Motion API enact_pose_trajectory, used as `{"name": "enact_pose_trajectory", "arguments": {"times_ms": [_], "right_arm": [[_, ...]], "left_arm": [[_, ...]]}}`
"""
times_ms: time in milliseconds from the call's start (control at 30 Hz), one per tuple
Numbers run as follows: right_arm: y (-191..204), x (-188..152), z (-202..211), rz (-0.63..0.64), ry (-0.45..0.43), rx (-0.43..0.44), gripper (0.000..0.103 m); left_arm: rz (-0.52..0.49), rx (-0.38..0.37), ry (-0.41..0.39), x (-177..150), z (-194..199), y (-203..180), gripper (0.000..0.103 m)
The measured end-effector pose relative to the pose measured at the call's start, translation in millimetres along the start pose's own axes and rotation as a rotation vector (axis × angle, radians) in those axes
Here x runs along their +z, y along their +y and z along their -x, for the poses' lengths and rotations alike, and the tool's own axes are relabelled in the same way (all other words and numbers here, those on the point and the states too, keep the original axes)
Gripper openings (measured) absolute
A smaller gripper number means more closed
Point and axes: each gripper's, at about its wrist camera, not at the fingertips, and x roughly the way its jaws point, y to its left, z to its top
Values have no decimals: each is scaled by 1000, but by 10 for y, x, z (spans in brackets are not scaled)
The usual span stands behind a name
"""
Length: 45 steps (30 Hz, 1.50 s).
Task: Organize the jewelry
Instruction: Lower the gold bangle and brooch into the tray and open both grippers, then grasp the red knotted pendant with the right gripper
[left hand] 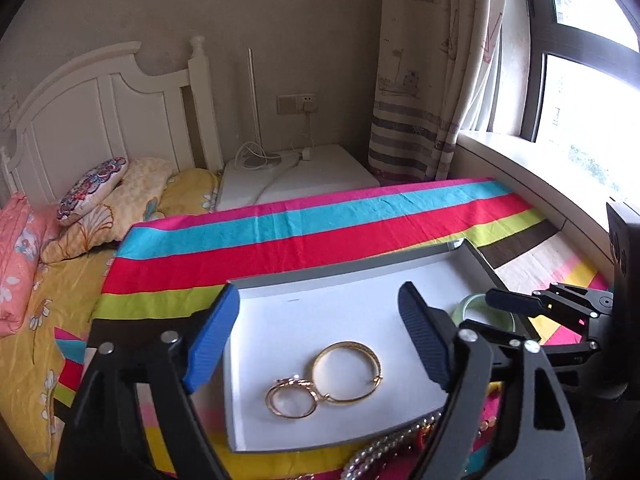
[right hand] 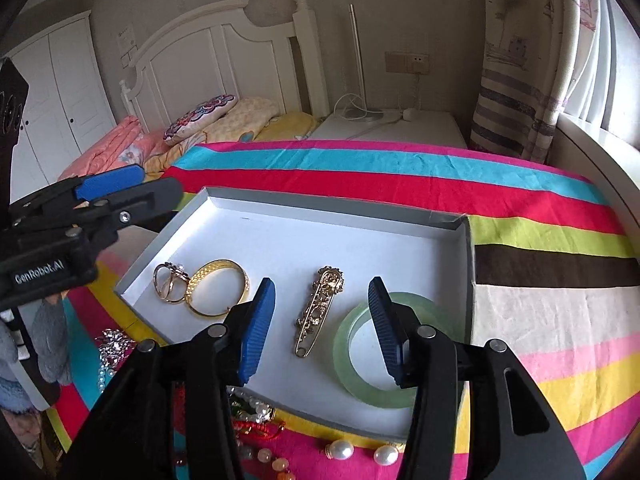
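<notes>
A shallow white box [right hand: 460,226] lies on the striped cloth. In it lie a gold bangle [right hand: 218,287], small gold rings [right hand: 170,282], a gold brooch pin [right hand: 320,310] and a green jade bangle [right hand: 356,364]. My right gripper [right hand: 322,330] is open and empty, low over the box, around the brooch and the jade bangle's left side. My left gripper [left hand: 320,336] is open and empty above the gold bangle [left hand: 346,372] and rings [left hand: 292,398]. The box [left hand: 304,276] and jade bangle [left hand: 466,306] also show in the left wrist view.
Loose pearl strands [left hand: 380,454], pearl earrings [right hand: 362,452], beads and a red cord [right hand: 256,426] lie on the cloth in front of the box. A silver piece [right hand: 114,342] lies to its left. Bed with pillows [right hand: 200,120], nightstand [right hand: 400,128], curtain and window surround.
</notes>
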Motion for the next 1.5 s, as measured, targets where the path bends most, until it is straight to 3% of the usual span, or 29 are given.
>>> {"name": "enact_pose_trajectory", "arguments": {"times_ms": [133, 333, 533, 633, 800, 967, 1100, 1400, 1433, 1500], "right_arm": [[30, -114, 249, 12, -35, 9, 48], [143, -404, 440, 55, -27, 17, 48], [255, -626, 485, 89, 6, 45, 48], [299, -719, 447, 97, 30, 58, 50], [370, -805, 422, 110, 64, 53, 51], [447, -823, 350, 111, 105, 60, 56], [458, -729, 315, 40, 118, 124, 56], [446, -622, 84, -4, 155, 51, 57], [462, -645, 69, 5, 159, 51, 56], [493, -676, 114, 29, 124, 56, 27]], "left_arm": [[9, 79, -2, -156, 309, 122, 95], [82, 133, 10, -725, 611, 372, 99], [323, 43, 75, -1297, 634, 811, 100], [362, 18, 100, -1468, 619, 865, 100], [329, 31, 80, -1496, 645, 785, 100], [272, -4, 85, -1476, 610, 680, 100], [300, -31, 95, -1486, 586, 737, 100], [322, -65, 72, -1506, 620, 774, 100], [323, -66, 72, -1508, 624, 773, 100], [328, -72, 73, -1508, 621, 782, 100]]}}
